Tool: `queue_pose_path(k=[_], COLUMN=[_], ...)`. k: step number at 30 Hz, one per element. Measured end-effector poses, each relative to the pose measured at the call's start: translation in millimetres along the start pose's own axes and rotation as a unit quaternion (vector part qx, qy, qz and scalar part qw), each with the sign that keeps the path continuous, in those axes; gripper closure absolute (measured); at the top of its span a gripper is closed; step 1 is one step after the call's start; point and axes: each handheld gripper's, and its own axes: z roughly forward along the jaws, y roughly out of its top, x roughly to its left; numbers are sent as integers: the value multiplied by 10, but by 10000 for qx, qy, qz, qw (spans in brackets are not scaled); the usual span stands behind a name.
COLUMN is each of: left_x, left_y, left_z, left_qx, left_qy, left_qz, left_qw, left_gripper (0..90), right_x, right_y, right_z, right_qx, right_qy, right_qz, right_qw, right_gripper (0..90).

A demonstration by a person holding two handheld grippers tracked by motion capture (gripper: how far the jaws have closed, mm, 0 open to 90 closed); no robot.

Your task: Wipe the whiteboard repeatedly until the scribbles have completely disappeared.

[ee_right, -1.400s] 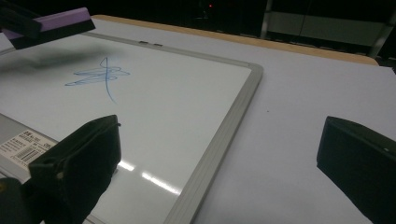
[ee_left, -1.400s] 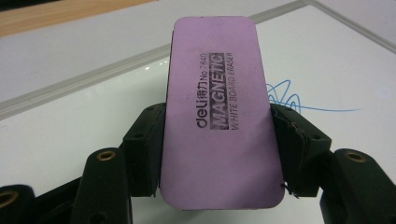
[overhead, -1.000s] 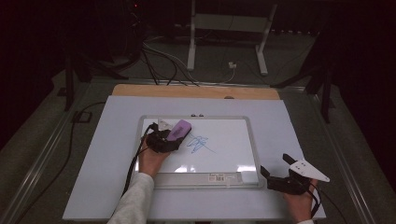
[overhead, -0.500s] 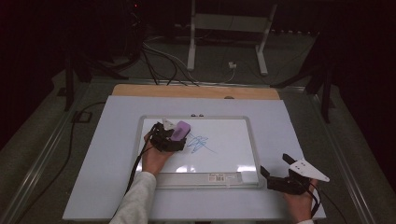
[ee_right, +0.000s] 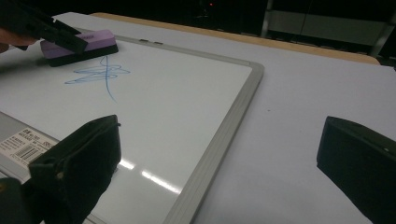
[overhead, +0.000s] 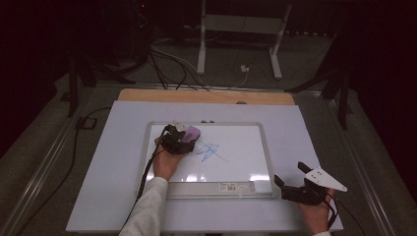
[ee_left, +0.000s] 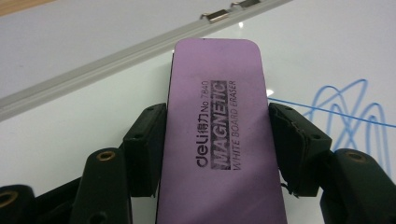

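A purple whiteboard eraser (overhead: pixel 193 132) (ee_left: pixel 219 140) lies flat on the whiteboard (overhead: pixel 268 157) near its far left corner, just left of a blue scribble (overhead: pixel 209 151) (ee_left: pixel 350 107). My left gripper (overhead: pixel 186 137) (ee_left: pixel 217 126) has just been closing its jaws on it, and both pads now press the eraser's long sides. My right gripper (overhead: pixel 289 173) (ee_right: pixel 219 154) rests off the board's near right corner, open with nothing between its fingers. From there the eraser (ee_right: pixel 79 39) and the scribble (ee_right: pixel 100 72) lie far off to the left.
The whiteboard lies on a pale sheet (overhead: pixel 108 167) that covers the table, with a wooden strip (overhead: pixel 206 96) along the far edge. A black cable (overhead: pixel 147 172) trails from the left gripper. Beyond the table stand a metal frame (overhead: pixel 201 49) and loose cables.
The left hand and gripper have crept slightly toward the board's far edge, with the eraser between the jaws throughout. The right gripper has stayed put.
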Motion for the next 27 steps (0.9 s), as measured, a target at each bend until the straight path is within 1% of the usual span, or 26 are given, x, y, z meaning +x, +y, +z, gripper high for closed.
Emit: queue_pose_path(k=[2, 4, 6, 7, 8, 9, 11, 13, 15, 17, 18, 19, 20, 22, 23, 25, 27], left_x=[-18, -61, -120, -148, -163, -172, -161, -128, -93, -85, -94, -119, -142, -213, -224, -200, -159], left_y=[6, 8, 8, 9, 14, 24, 38, 59, 70, 67, 65, 64, 62, 61, 63, 79, 95], left_z=[4, 2, -5, -9, -11, -11, -4, 4, 6, 7, 5, 2, 1, -2, -3, 6, 15], left_qx=[2, 29, 45, 51, 60, 87, 113, 158, 198, 203, 198, 205, 200, 178, 188, 235, 266], left_qy=[10, -53, -133, -125, -74, -47, 30, 178, 246, 218, 222, 125, 39, -116, -102, -78, 38], left_qz=[15, 80, 206, 299, 365, 405, 408, 372, 342, 266, 280, 312, 364, 604, 643, 557, 493], left_qw=[10000, 9999, 9997, 9995, 9993, 9991, 9991, 9990, 9989, 9992, 9992, 9992, 9991, 9979, 9977, 9981, 9984], left_gripper=[417, 417, 417, 417, 417, 418, 418, 418, 418, 418, 419, 418, 418, 418, 418, 418, 419], right_x=[3, 3, 4, 6, 6, 6, 8, 7, 1, -5, -4, -2, 3, 6, 9, 11, 11], right_y=[0, 0, 0, 0, 0, 0, 0, 1, -1, -2, -2, -1, -1, -1, 0, 0, 0], right_z=[1, 4, 5, 5, 5, 6, 3, -2, -3, -1, 0, 1, 3, 7, 8, 7, 3], right_qx=[6, 10, 11, 7, 8, 9, 9, 3, 0, 4, 1, 3, 8, 8, 9, 10, 10], right_qy=[3, 3, 5, 4, 2, 1, 1, -2, -7, -7, -4, -3, 4, 10, 11, 7, 4], right_qz=[-5, -7, -6, -11, -14, -16, -10, -12, -3, 8, 1, -3, -6, -25, -25, -20, -11], right_qw=[10000, 10000, 10000, 10000, 10000, 10000, 10000, 10000, 10000, 10000, 10000, 10000, 10000, 10000, 10000, 10000, 10000], right_gripper=[2, 2, 2, 2, 2, 2, 2, 2, 2, 2, 2, 2, 2, 2, 2, 2, 2])
